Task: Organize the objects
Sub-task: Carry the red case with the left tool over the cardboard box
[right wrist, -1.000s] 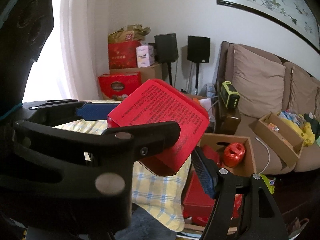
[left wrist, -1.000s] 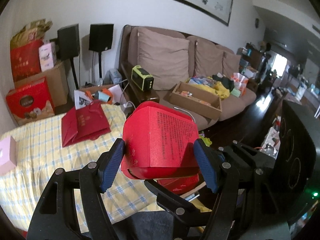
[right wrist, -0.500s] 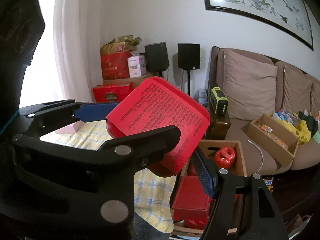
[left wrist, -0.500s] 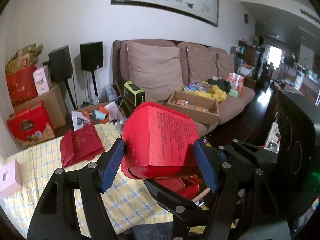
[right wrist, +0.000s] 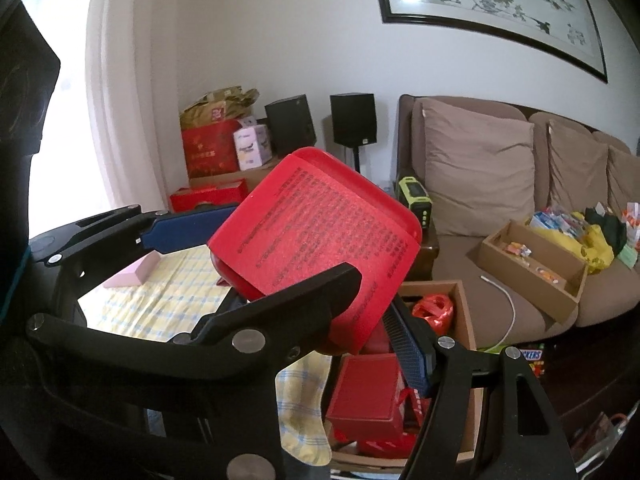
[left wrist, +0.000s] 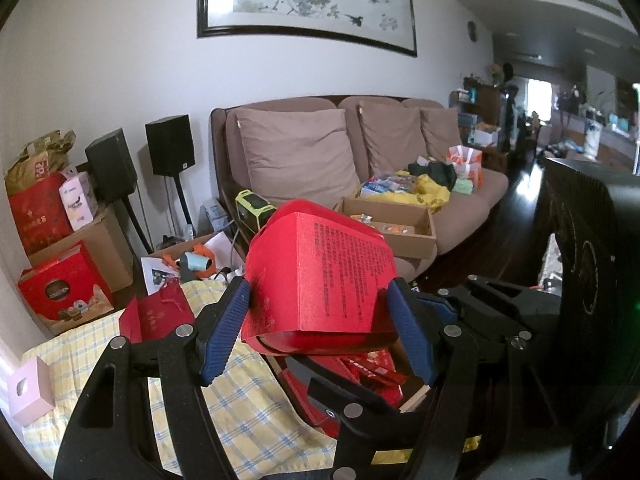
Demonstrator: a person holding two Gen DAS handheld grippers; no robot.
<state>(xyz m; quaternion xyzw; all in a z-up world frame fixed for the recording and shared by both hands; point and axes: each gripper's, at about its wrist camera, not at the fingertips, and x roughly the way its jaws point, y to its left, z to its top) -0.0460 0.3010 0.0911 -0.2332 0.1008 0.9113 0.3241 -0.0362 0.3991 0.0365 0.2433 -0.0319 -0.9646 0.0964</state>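
A red gift box printed with black text hangs in the air, tilted, and both grippers hold it. My left gripper is shut on its two sides, blue pads pressed against it. In the right wrist view the same red box sits between the blue pads of my right gripper, which is also shut on it. One black finger of the left gripper crosses in front there. The box's underside is hidden.
Below lies a table with a yellow checked cloth, carrying a pink box and a red bag. An open cardboard box with red packages stands on the floor beside it. A brown sofa with clutter is behind.
Both grippers have carried the red box upward and sideways together, still gripping it. The table has dropped lower in both views, and more of the wall and painting shows.
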